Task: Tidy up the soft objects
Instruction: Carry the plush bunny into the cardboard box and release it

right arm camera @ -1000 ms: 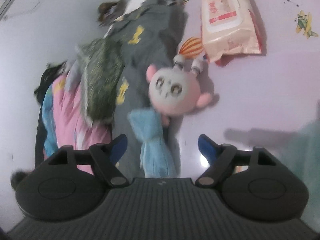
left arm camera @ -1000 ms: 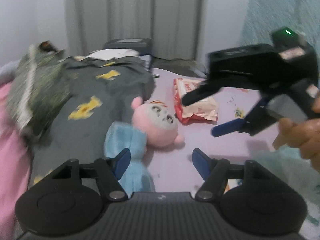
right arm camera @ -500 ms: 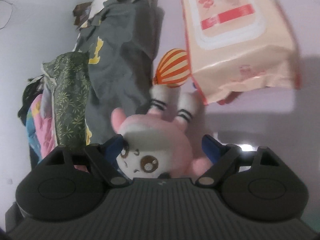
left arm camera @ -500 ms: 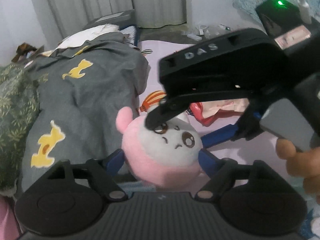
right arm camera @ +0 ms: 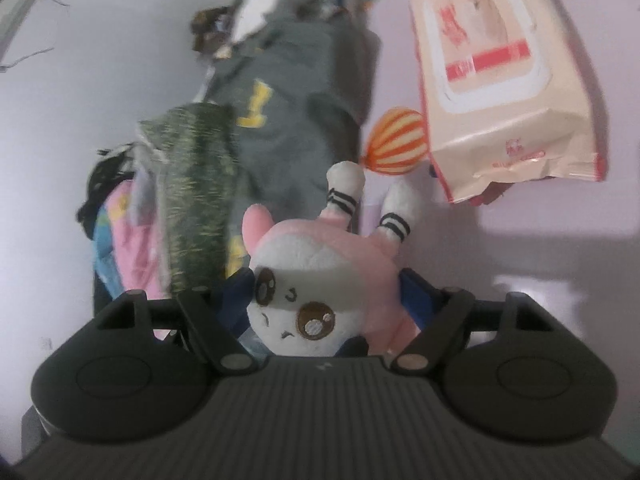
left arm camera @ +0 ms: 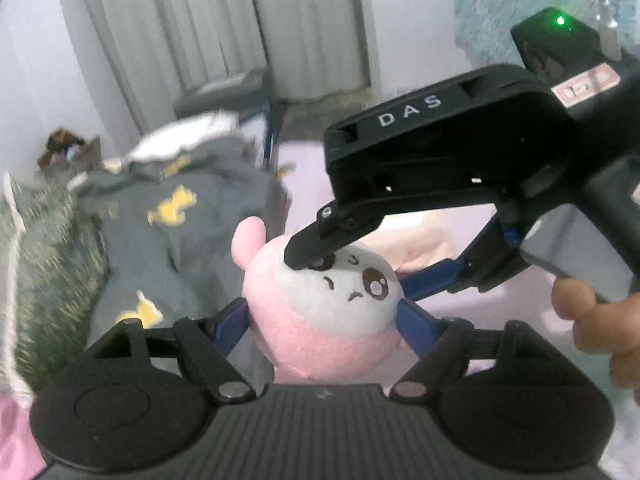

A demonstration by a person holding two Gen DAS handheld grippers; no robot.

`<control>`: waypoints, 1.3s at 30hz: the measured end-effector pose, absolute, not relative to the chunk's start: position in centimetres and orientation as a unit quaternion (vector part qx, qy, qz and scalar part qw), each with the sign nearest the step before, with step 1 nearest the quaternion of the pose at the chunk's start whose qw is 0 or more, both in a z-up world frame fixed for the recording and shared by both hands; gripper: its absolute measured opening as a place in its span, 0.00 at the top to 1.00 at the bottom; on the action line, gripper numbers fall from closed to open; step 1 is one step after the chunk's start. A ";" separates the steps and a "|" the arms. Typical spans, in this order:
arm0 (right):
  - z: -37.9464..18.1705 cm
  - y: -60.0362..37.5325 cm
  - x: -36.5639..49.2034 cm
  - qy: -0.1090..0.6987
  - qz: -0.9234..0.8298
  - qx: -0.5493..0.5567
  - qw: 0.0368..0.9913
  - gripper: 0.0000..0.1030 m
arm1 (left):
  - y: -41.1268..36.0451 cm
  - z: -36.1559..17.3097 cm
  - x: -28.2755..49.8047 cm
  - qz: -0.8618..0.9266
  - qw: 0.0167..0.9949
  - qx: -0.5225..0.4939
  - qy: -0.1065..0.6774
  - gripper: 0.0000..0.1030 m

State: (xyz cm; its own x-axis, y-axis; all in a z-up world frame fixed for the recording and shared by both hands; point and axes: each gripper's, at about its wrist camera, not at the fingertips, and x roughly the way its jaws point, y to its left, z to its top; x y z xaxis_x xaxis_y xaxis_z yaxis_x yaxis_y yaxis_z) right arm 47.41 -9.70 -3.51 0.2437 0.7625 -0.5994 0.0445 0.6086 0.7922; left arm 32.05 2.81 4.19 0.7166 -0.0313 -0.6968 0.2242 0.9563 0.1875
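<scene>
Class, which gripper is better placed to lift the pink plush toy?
Right, probably. Left gripper and right gripper have just been closing around the plush toy, but the right's finger touches its face.

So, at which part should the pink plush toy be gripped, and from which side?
Grip the pink plush toy across its round head, coming from above and in front. The head is its widest, firmest part, and the sides are free. The right tool already straddles it there; the thin striped legs would probably slip. The left tool flanks the head too.

Both grippers closed in; plush toy now between fingers.
</scene>
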 end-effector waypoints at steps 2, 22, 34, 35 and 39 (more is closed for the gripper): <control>-0.9 -11.4 45.6 0.541 0.264 0.367 0.710 0.24 | 1.3 6.4 30.1 -0.078 0.925 0.135 0.347 0.21; 5.1 -44.5 18.4 0.443 0.054 0.472 0.760 0.21 | -27.2 7.4 17.0 -0.367 0.846 0.177 0.345 0.23; -4.8 -49.6 15.2 0.509 -0.061 0.452 0.730 0.21 | -33.9 -2.7 19.0 -0.369 0.768 0.226 0.471 0.29; -5.2 -49.8 15.0 0.513 -0.064 0.451 0.727 0.21 | -34.0 -2.9 18.4 -0.368 0.767 0.226 0.475 0.29; -5.6 -50.3 14.3 0.518 -0.060 0.454 0.723 0.21 | -33.4 -1.8 18.0 -0.368 0.772 0.228 0.465 0.29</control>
